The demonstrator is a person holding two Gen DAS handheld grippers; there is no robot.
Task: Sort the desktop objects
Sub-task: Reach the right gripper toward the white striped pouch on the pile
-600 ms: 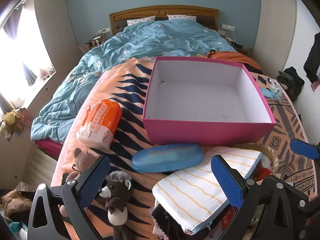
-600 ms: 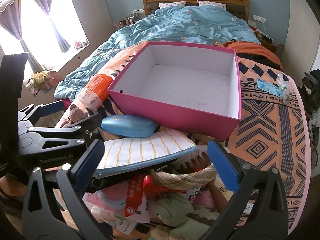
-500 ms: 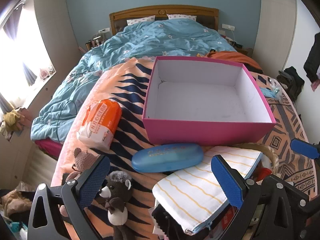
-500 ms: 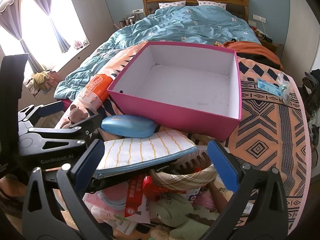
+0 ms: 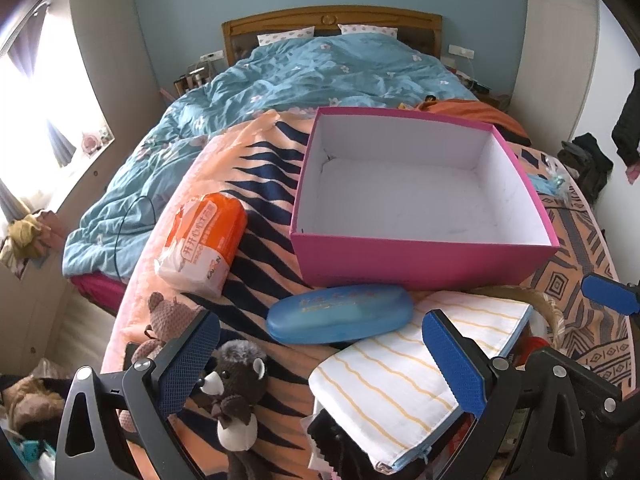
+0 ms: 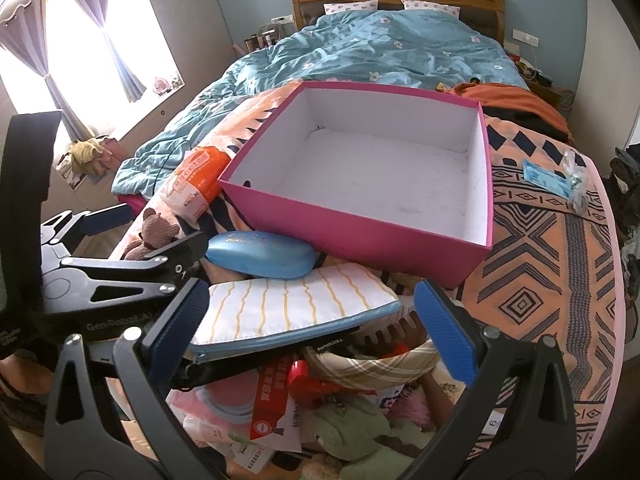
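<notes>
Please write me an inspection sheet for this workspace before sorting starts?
Surface: orange patterned blanket over bed.
Job's things: open pink cardboard box, empty; blue oval plastic case before it; yellow-striped white pouch.
Clutter: orange-white soft pack, dark plush bear, mixed pile.
Grippers: left gripper open; right gripper open; both empty.
Cables: thin black cable on blue quilt.
Surroundings: wooden headboard, curtained window.

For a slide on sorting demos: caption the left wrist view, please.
Open left gripper hovers over a blue glasses case before an empty pink box.
</notes>
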